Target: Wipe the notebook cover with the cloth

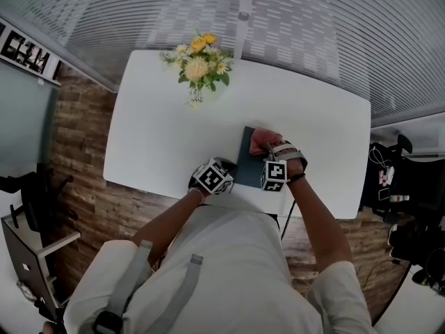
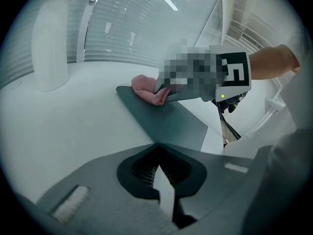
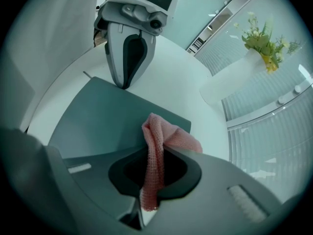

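Note:
A dark grey notebook [image 1: 247, 164] lies flat near the front edge of the white table [image 1: 153, 131]. A pink cloth [image 1: 262, 140] rests on its far end, and my right gripper [image 1: 270, 148] is shut on it. In the right gripper view the cloth [image 3: 168, 138] hangs bunched between the jaws of the right gripper [image 3: 155, 156] over the cover [image 3: 107, 121]. My left gripper [image 1: 229, 169] is shut with nothing in it, tips down at the notebook's left edge. The left gripper [image 2: 157, 147] shows closed jaws just short of the notebook [image 2: 168, 124].
A clear vase of yellow and white flowers [image 1: 199, 65] stands at the table's far side, well behind the notebook. Wooden floor [image 1: 76, 138] runs to the left, and a ribbed wall [image 1: 327, 26] stands behind the table. Dark bags and cables [image 1: 400, 186] sit at the right.

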`<move>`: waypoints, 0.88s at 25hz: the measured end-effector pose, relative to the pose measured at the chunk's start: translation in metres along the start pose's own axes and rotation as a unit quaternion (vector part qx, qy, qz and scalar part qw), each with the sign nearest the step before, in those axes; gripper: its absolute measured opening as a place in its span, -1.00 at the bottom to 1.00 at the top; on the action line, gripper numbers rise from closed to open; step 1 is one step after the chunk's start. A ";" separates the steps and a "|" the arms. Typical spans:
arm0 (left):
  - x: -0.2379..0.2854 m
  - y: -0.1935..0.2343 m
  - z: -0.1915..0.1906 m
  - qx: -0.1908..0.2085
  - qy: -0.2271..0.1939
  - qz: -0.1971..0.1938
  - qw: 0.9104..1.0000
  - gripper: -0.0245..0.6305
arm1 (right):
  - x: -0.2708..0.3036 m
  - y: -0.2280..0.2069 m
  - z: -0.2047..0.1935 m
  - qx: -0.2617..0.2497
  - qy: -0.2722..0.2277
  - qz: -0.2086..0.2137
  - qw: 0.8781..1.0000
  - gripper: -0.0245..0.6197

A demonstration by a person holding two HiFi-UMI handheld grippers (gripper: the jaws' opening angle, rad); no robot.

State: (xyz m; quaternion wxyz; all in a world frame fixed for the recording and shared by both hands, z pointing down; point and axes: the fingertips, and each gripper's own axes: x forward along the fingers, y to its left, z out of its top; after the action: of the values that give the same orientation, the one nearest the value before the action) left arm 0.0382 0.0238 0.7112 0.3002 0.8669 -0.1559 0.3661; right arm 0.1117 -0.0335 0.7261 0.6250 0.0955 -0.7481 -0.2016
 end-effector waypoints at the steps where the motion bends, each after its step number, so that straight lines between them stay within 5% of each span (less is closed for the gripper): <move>1: 0.000 0.000 0.000 0.000 0.000 0.000 1.000 -0.92 | -0.001 0.001 0.001 0.001 -0.002 0.001 1.000 -0.85; 22: 0.000 0.000 -0.001 -0.001 0.004 -0.001 1.000 -0.92 | -0.011 0.014 0.012 0.007 -0.014 0.009 1.000 -0.85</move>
State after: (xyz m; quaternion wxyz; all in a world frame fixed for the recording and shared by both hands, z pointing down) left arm 0.0377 0.0242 0.7117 0.3023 0.8653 -0.1545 0.3688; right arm 0.1038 -0.0149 0.7207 0.6153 0.0904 -0.7593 -0.1919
